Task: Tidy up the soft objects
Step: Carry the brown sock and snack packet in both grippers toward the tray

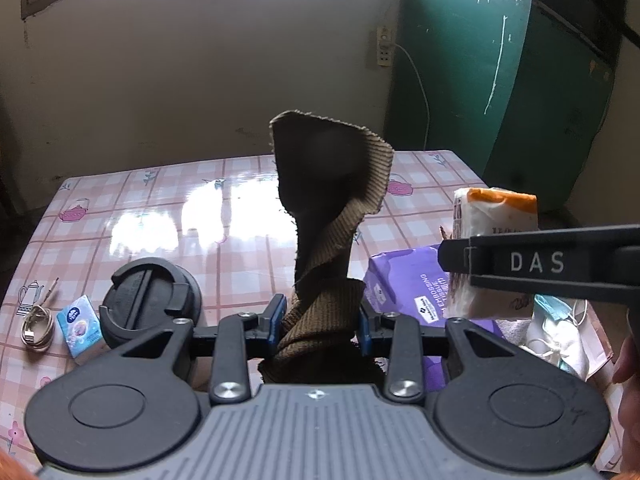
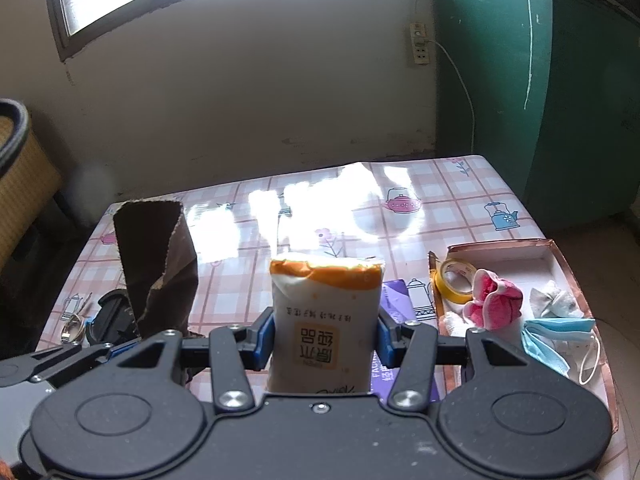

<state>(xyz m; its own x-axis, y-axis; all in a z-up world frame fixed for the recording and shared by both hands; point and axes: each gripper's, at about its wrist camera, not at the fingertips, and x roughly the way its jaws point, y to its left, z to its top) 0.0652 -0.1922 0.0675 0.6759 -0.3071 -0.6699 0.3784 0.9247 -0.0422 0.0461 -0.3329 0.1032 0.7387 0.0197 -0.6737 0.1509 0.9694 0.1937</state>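
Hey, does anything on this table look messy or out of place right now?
The blue face masks hang over the front edge of the cardboard tray instead of lying inside. Otherwise nothing stands out.

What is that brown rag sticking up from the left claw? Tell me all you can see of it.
The brown cloth is a ribbed, corduroy-like strip with frayed edges, tan on one face and darker on the other. The left gripper is shut on its lower part, and it stands upright above the table, twisted, its top flaring into a loose fold. The right wrist view shows it held up, touching nothing but the fingers.
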